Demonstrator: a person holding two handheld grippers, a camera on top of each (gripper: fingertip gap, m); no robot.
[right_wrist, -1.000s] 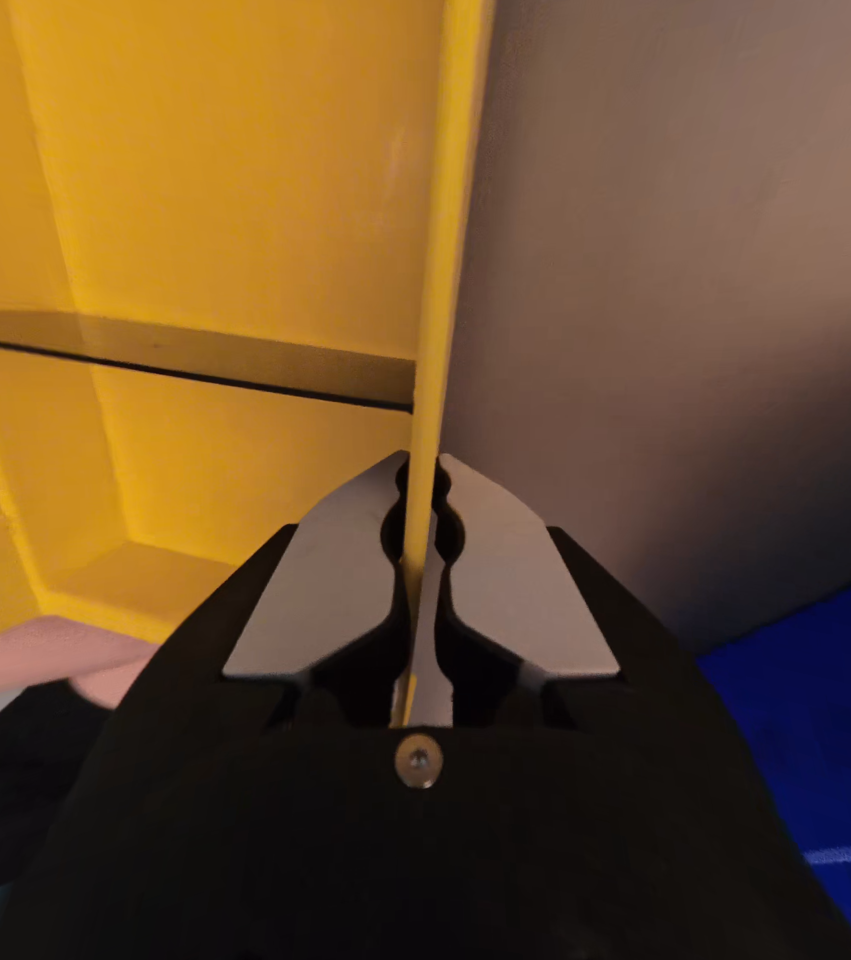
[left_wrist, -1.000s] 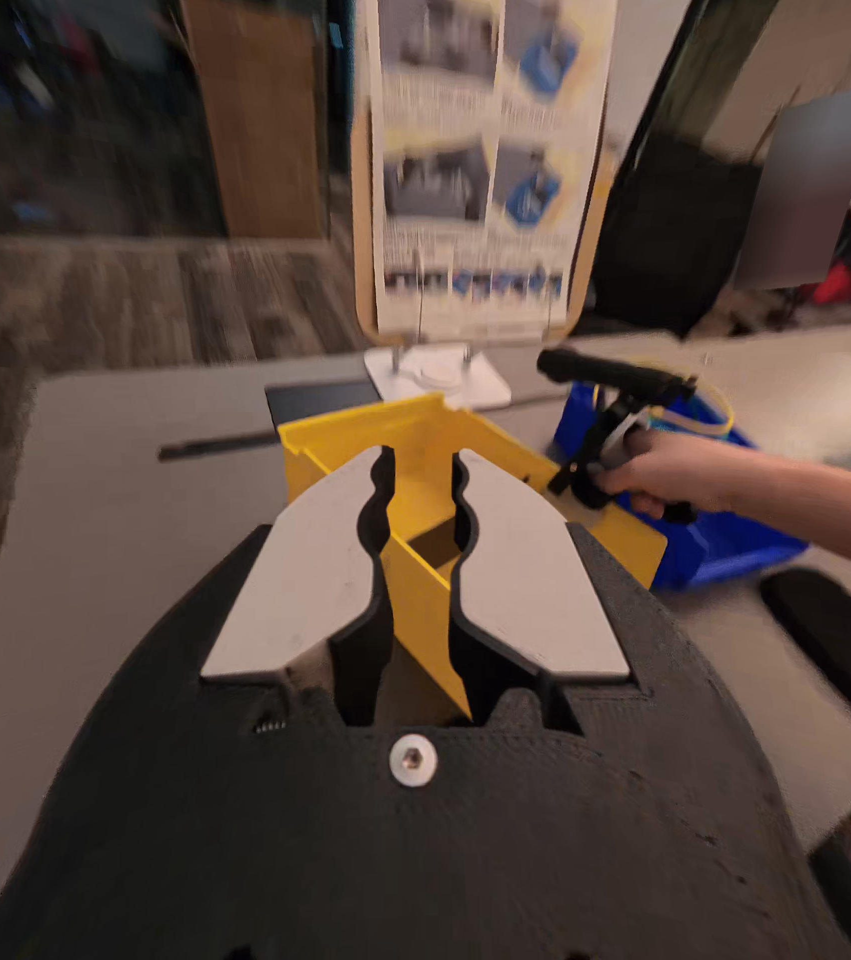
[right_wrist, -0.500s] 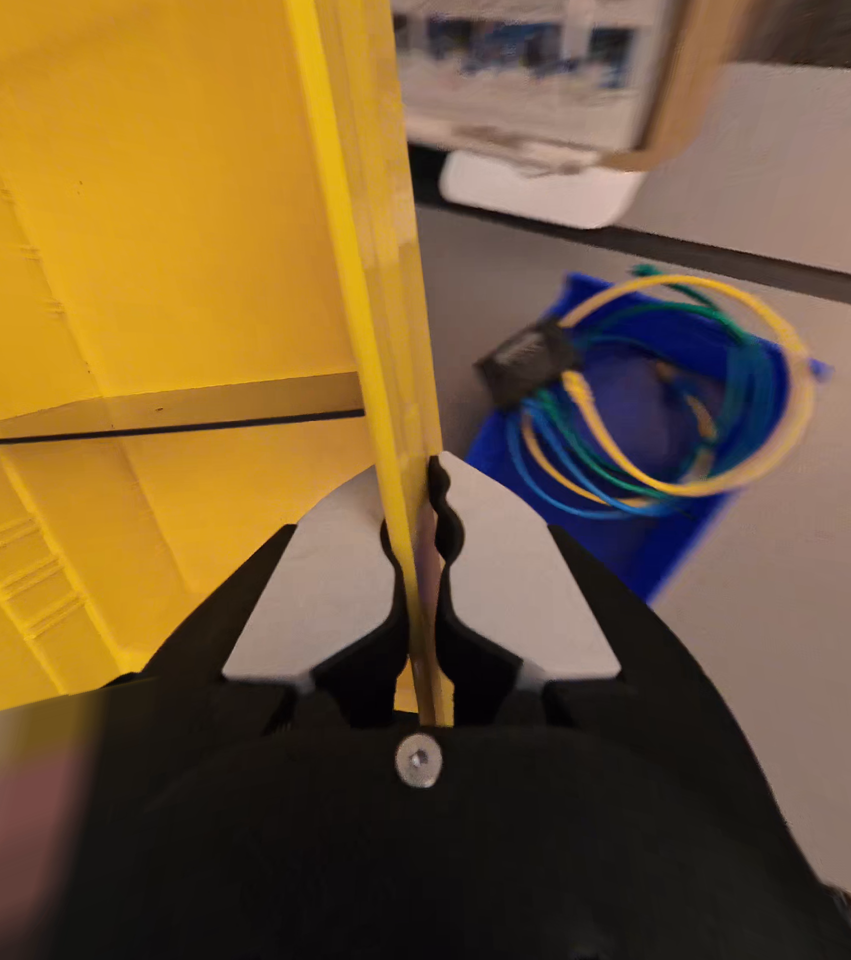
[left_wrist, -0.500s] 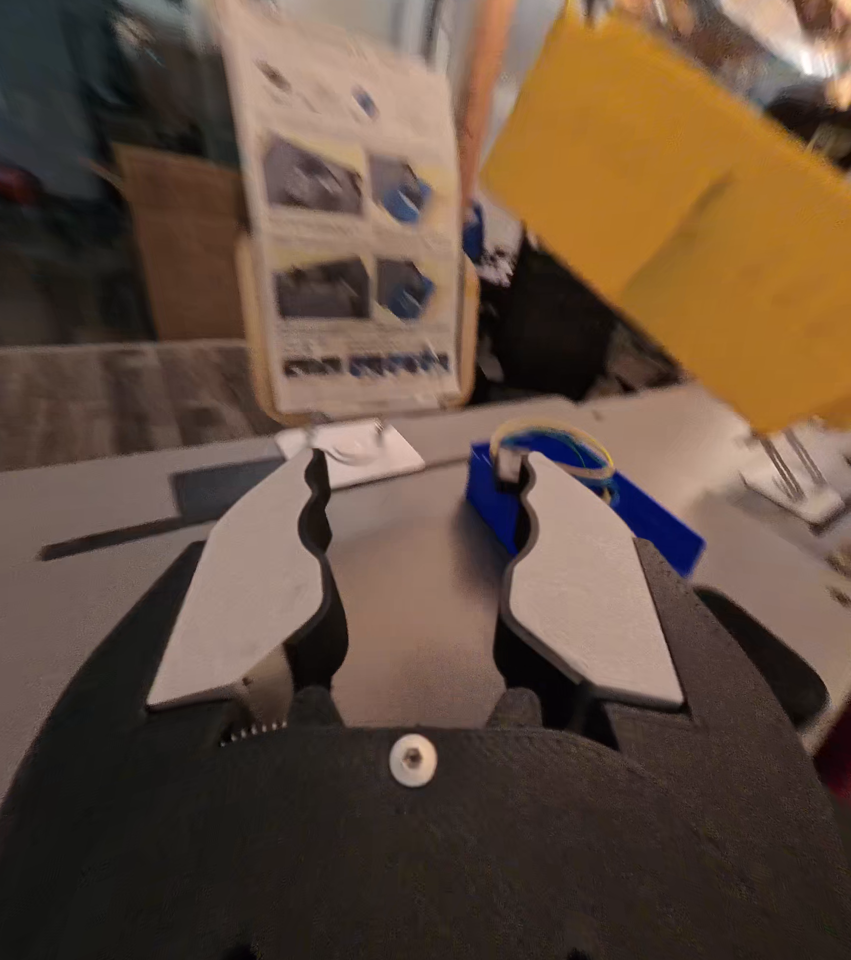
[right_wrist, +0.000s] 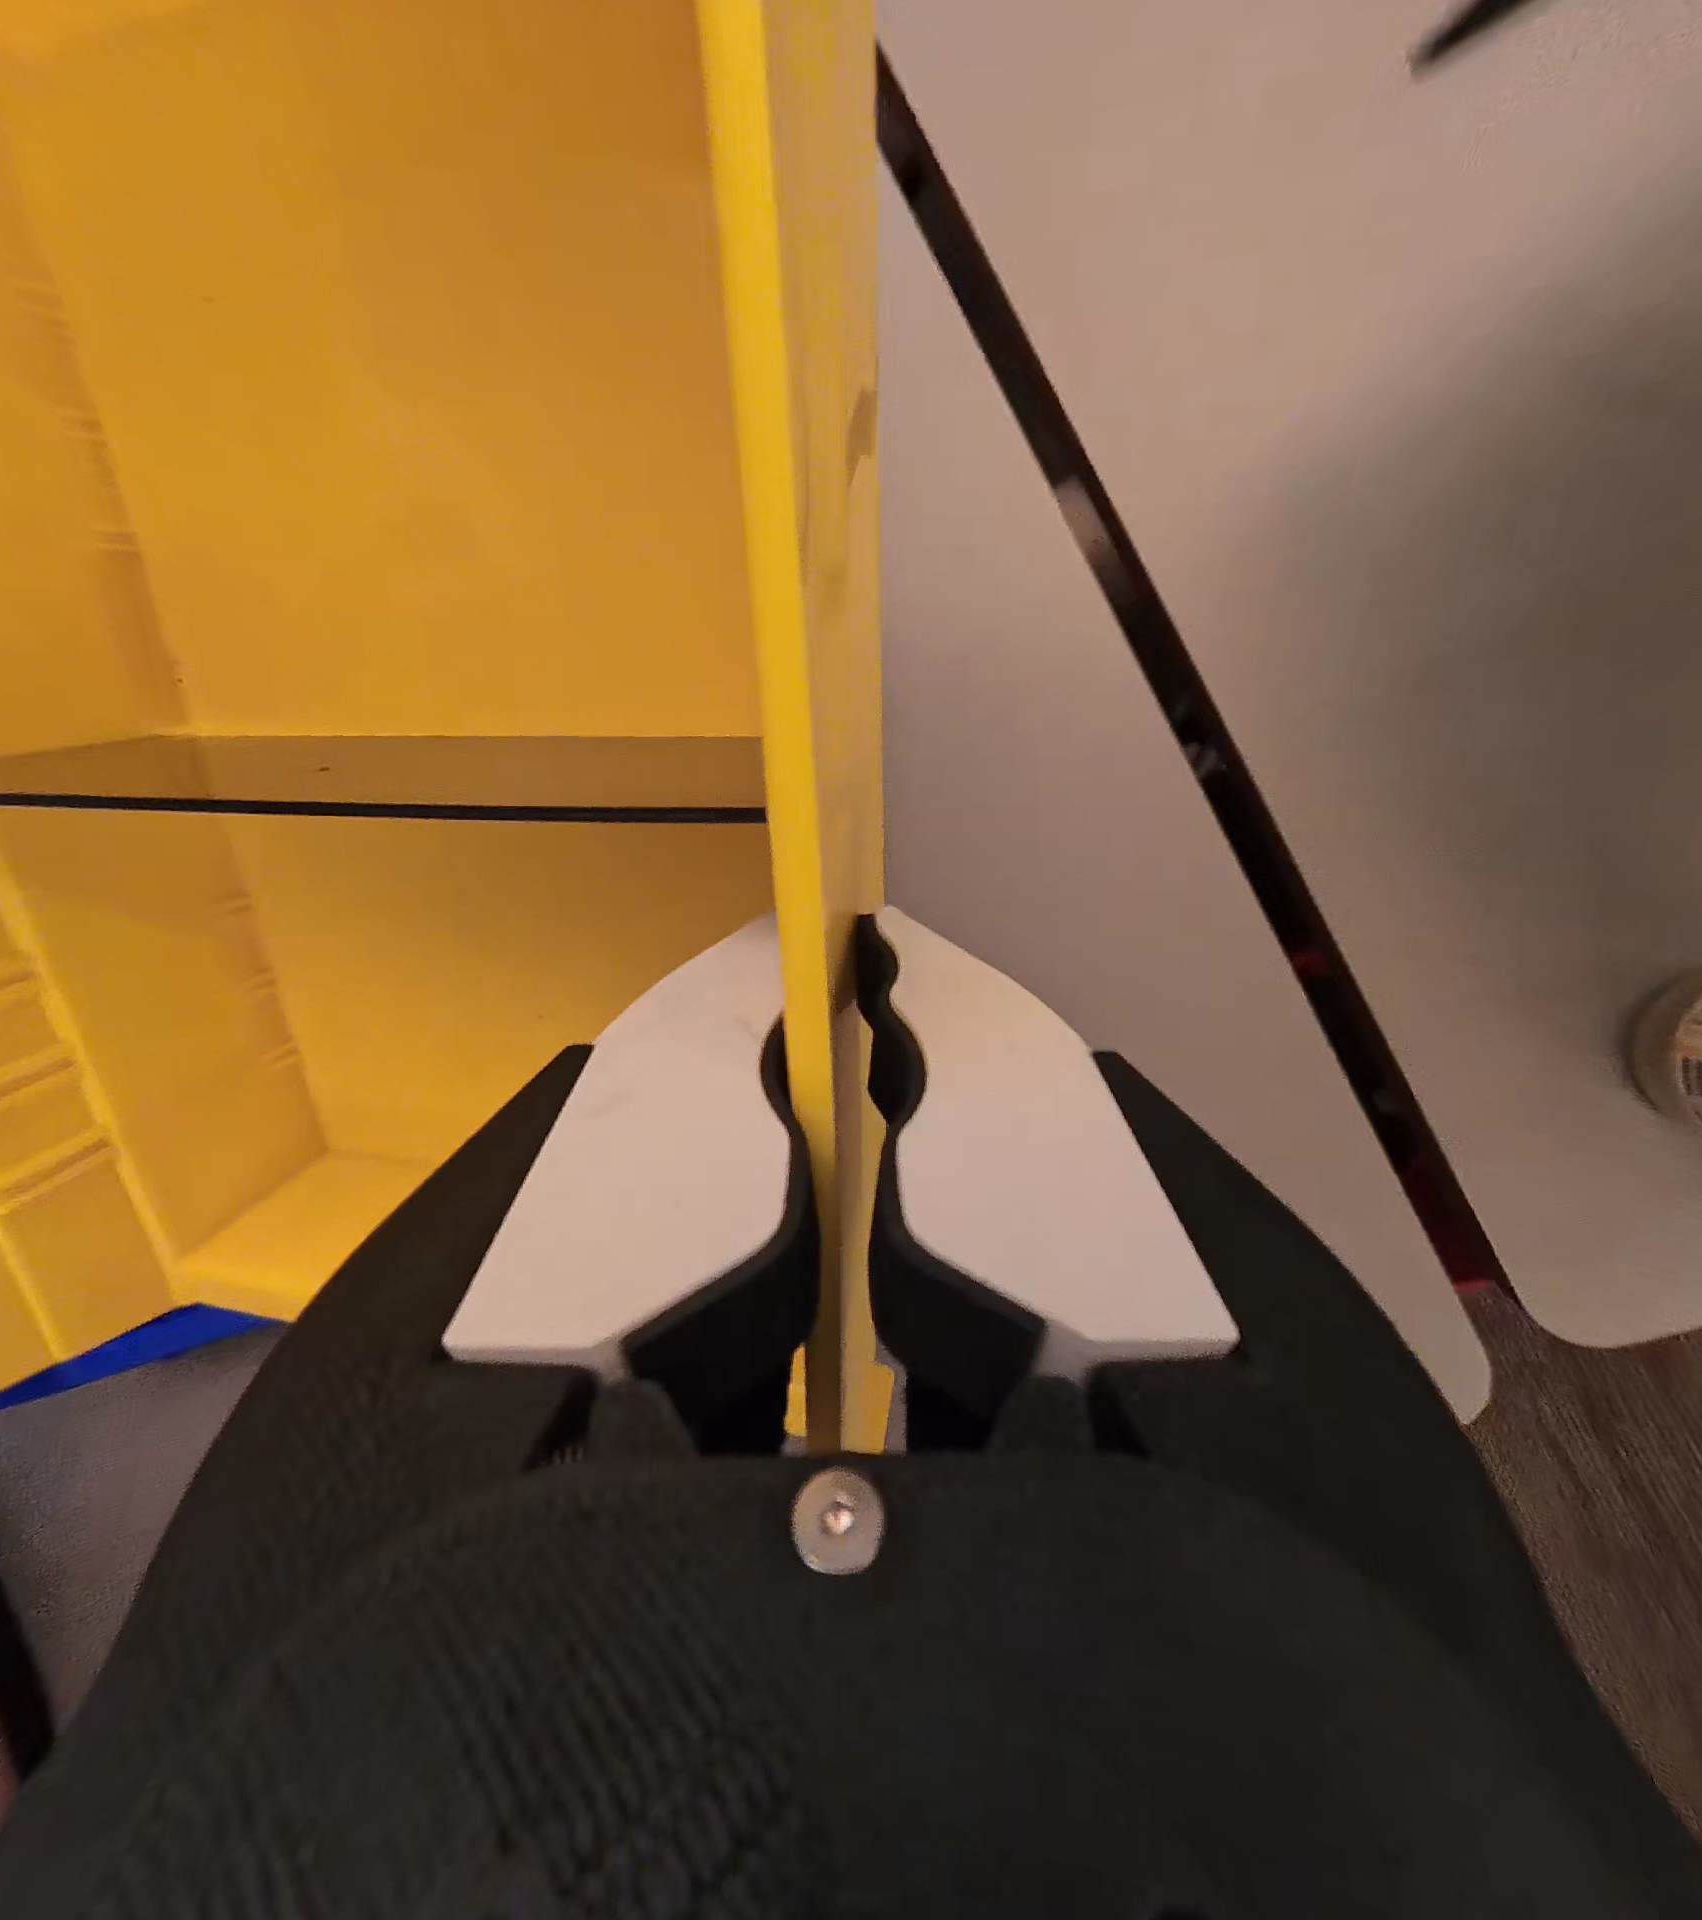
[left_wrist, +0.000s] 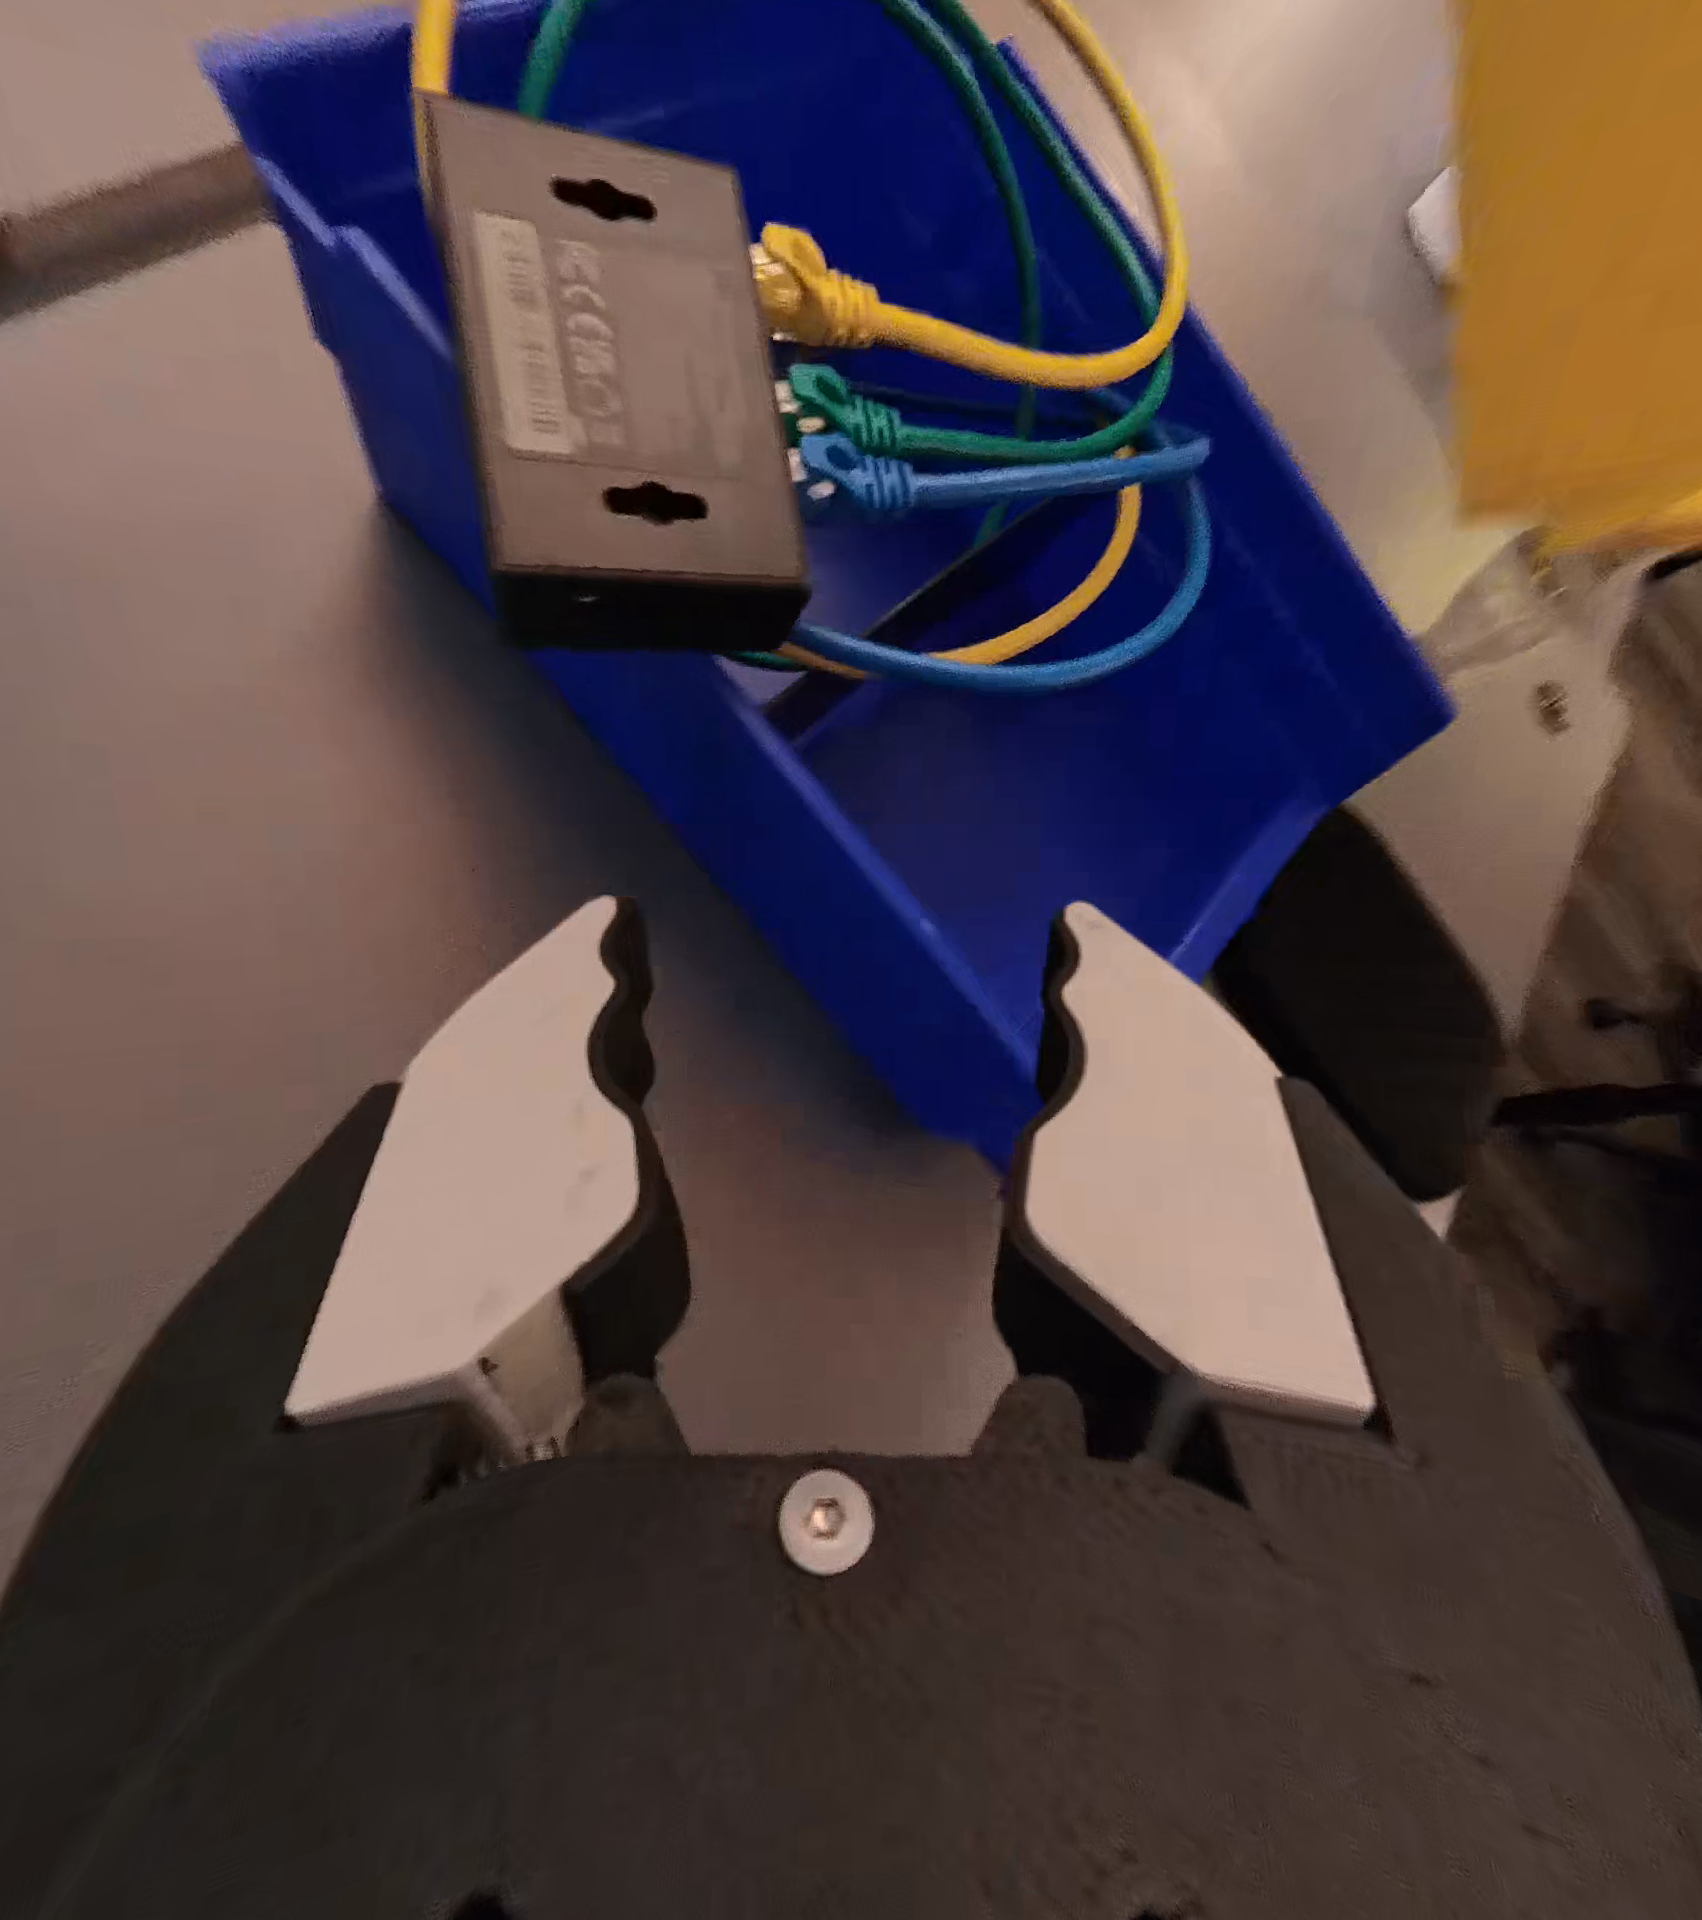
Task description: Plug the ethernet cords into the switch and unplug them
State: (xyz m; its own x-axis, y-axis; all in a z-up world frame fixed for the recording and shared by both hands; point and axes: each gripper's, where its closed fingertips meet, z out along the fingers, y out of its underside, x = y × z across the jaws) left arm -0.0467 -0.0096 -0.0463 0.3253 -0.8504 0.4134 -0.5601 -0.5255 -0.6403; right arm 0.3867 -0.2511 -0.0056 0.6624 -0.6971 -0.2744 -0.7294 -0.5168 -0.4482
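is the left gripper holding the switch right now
No, the left gripper is open and empty above the table, while the switch lies farther off on the edge of the blue bin.

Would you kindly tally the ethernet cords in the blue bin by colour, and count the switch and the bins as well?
Yellow cord: 1
Green cord: 1
Blue cord: 1
Switch: 1
Blue bin: 1
Yellow bin: 1
Total: 6

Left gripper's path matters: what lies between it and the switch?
In the left wrist view, bare grey table and the blue bin's near wall separate left gripper from switch.
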